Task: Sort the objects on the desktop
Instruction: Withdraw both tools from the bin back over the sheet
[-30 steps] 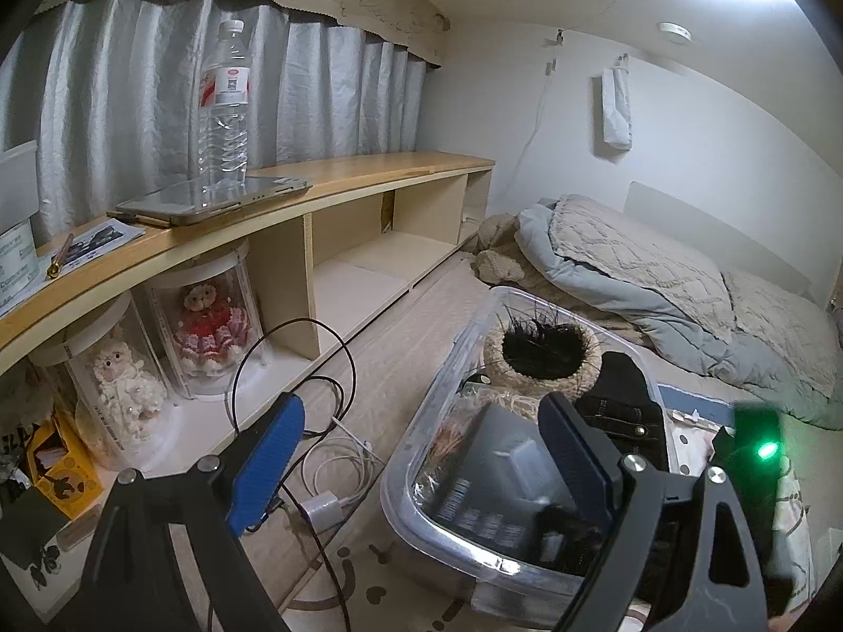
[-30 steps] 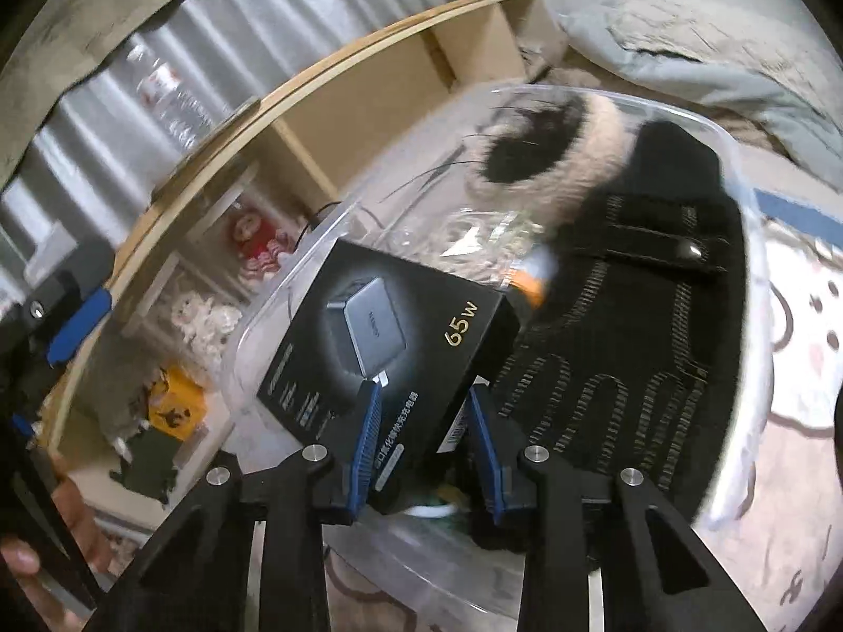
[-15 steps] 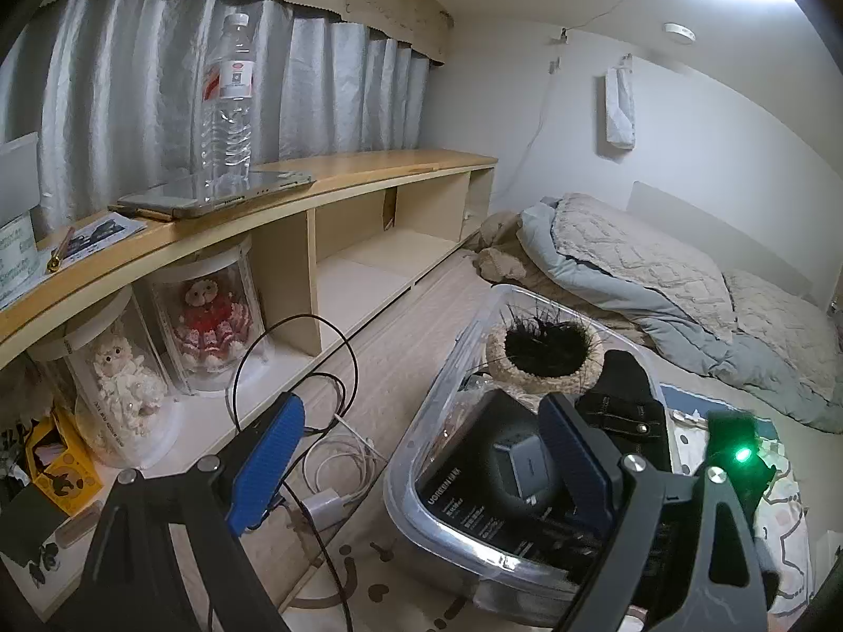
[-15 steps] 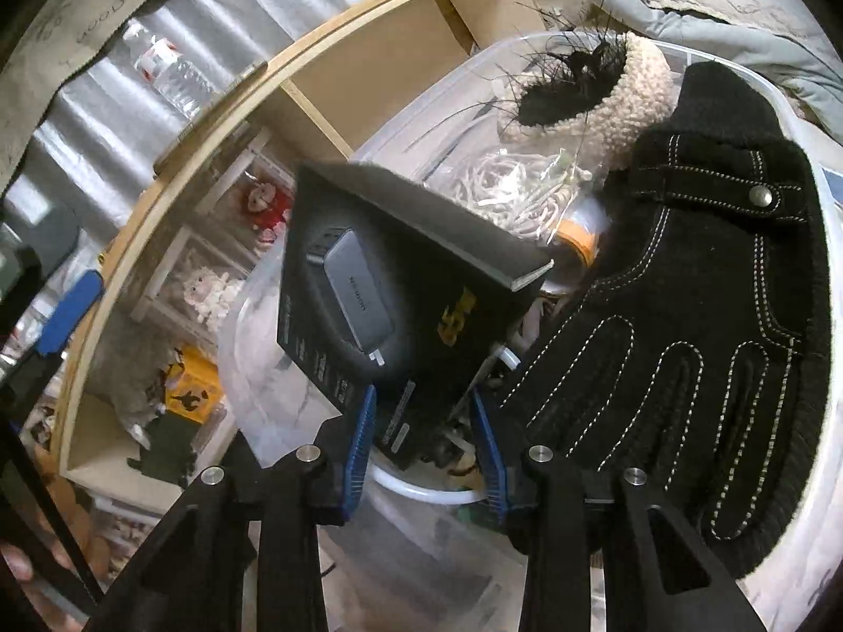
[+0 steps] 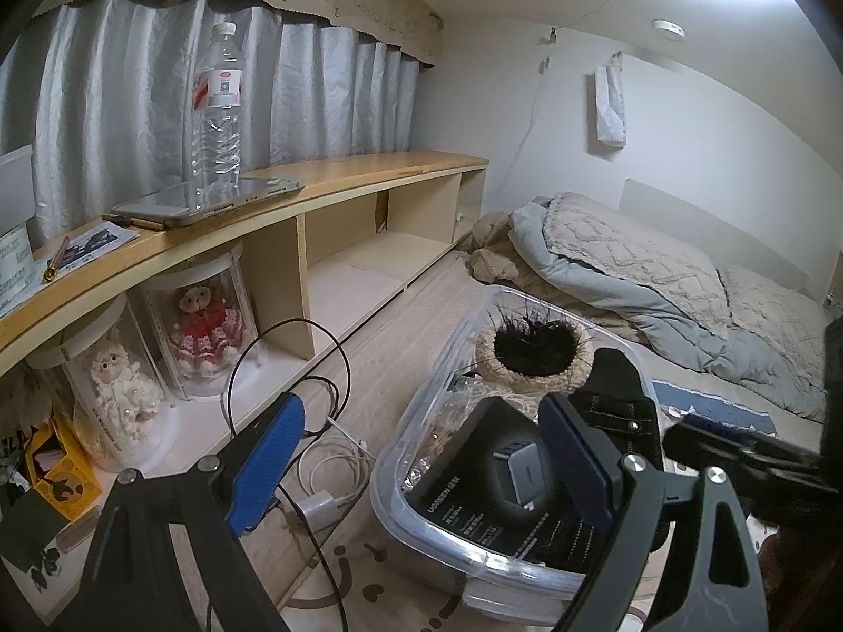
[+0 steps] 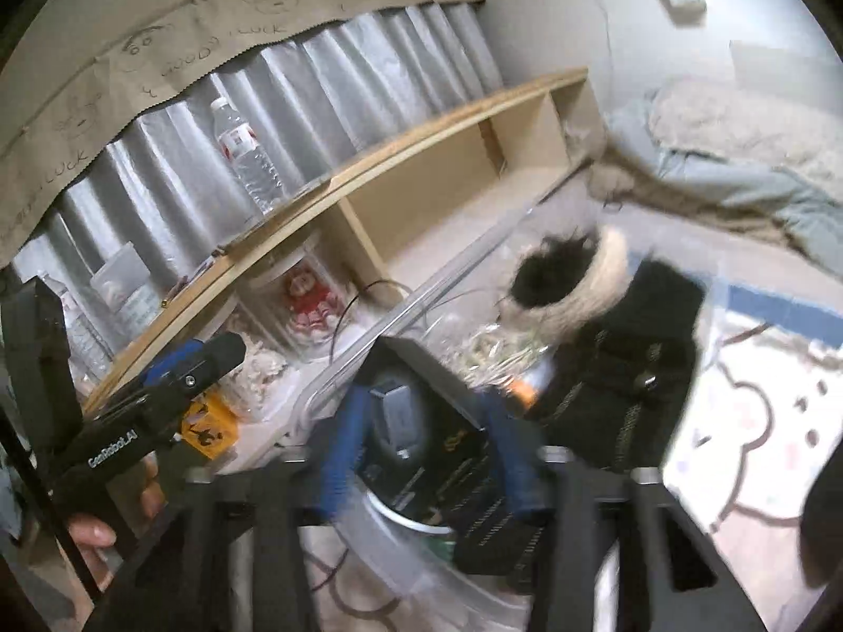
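Clear plastic bin [image 5: 421, 479] on the floor holds a black charger box [image 5: 490, 495], black glove [image 5: 616, 395] and fuzzy cup [image 5: 532, 353]. The box lies flat, long axis toward the near rim. Left gripper [image 5: 421, 468] gapes, empty; right gripper [image 6: 421, 442], blurred, jaws opening around the box.

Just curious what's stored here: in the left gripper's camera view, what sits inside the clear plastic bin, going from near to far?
Black charger box → black glove → fuzzy cream-rimmed hat with black fur, all in the clear bin.
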Action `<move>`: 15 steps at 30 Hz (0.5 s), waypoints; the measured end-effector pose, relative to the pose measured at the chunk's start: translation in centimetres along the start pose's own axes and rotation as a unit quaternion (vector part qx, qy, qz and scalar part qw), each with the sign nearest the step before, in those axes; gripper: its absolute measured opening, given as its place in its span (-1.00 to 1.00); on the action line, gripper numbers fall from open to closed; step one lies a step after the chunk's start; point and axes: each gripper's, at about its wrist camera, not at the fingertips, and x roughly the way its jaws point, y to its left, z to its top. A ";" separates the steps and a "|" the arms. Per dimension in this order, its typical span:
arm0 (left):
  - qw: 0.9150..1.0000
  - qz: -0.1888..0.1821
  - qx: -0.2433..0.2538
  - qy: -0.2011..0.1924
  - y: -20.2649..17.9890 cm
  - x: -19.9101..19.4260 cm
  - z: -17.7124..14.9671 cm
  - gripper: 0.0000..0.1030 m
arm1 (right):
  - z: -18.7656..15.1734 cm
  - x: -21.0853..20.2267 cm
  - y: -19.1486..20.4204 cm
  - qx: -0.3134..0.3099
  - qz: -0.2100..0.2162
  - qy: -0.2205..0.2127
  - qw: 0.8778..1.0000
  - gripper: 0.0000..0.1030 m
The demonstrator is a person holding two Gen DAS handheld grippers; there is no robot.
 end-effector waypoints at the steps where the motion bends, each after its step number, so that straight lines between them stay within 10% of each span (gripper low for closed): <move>1: 1.000 0.000 0.001 0.000 -0.2 -0.1 0.0 0.76 | 0.0 -0.6 0.0 -0.007 -0.011 -0.009 1.000 0.42; 9: 1.000 0.002 0.020 -0.008 -2.1 -0.9 -0.1 0.97 | -0.7 -3.9 -0.6 -0.064 -0.064 -0.046 0.995 0.98; 15: 1.000 -0.009 0.027 -0.010 -3.6 -1.4 -0.4 0.99 | -1.2 -6.0 -1.7 -0.081 -0.094 -0.065 0.990 1.00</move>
